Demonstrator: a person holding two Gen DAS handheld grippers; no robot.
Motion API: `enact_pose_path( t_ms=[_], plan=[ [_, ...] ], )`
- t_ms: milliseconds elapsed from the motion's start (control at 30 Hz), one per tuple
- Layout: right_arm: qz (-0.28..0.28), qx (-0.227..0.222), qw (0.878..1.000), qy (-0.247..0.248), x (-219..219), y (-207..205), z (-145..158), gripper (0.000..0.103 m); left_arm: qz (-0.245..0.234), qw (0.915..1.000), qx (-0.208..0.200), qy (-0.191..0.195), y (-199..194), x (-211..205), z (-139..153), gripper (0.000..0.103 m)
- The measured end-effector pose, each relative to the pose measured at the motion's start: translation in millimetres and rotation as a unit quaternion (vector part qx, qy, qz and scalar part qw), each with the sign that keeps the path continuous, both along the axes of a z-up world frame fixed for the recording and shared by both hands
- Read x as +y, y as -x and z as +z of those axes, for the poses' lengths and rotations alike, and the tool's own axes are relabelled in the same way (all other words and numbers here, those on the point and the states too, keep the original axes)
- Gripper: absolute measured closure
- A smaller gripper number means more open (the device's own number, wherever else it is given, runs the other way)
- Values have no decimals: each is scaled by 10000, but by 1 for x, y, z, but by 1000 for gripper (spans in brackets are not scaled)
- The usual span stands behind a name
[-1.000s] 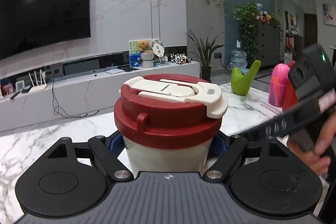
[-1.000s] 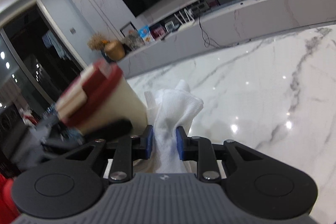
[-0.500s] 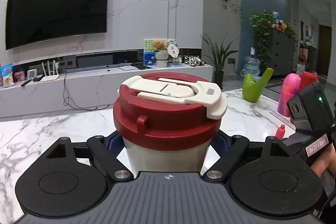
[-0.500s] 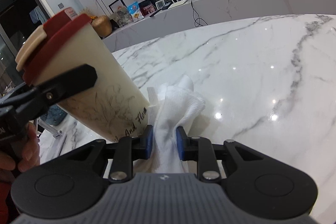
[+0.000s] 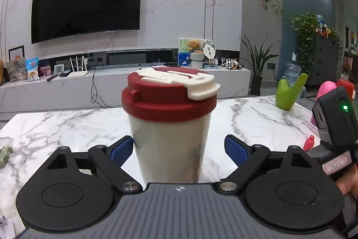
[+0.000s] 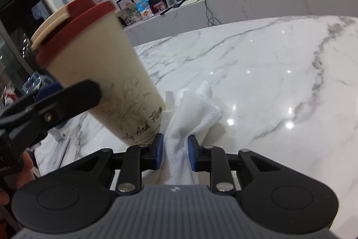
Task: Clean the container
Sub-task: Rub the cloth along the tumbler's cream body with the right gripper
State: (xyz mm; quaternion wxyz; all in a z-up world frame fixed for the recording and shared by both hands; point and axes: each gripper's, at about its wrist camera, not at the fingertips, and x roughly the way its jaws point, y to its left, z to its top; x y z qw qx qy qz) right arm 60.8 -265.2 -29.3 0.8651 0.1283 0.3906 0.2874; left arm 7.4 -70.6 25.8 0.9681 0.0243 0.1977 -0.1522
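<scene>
While the left claw (image 5: pixel 179 150) is opening around the smooth tapered cream cup (image 5: pixel 171 138) – pads clear – the right claw (image 6: pixel 175 152) pinches crumpled white cloth (image 6: pixel 192 113) on the glossy marble worktop (image 6: pixel 268 73), at the cup's four o'clock.

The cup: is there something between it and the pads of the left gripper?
Nothing visible. The cup stands between the opening pads of the left gripper, with bare gaps on both sides.

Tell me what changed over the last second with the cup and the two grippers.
The left gripper let go of the cup: its blue pads, earlier pressed on the cup's sides, now stand clear and the jaws are opening. The cup now stands on the marble table. The right gripper stays clamped on the white cloth.
</scene>
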Motion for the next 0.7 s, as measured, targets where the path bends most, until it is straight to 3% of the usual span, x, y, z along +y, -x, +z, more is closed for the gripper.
enact_pose_path(
  t_ms=[300,400,533,700],
  plan=[
    [356,-160,9990,197,13,11,2,77,75,9999,83,-76,-12,1,-2,14],
    [277,-194,9993,166,8,8,5,77,4,9999,120,-117,-15,5,-3,24],
    [13,-380,9987,-342,-9,3,15,77,-275,9993,89,-255,-15,5,-5,24],
    [-206,-988,9886,-1118,-35,1,36,77,-384,9989,78,-240,-14,7,-5,24]
  ],
)
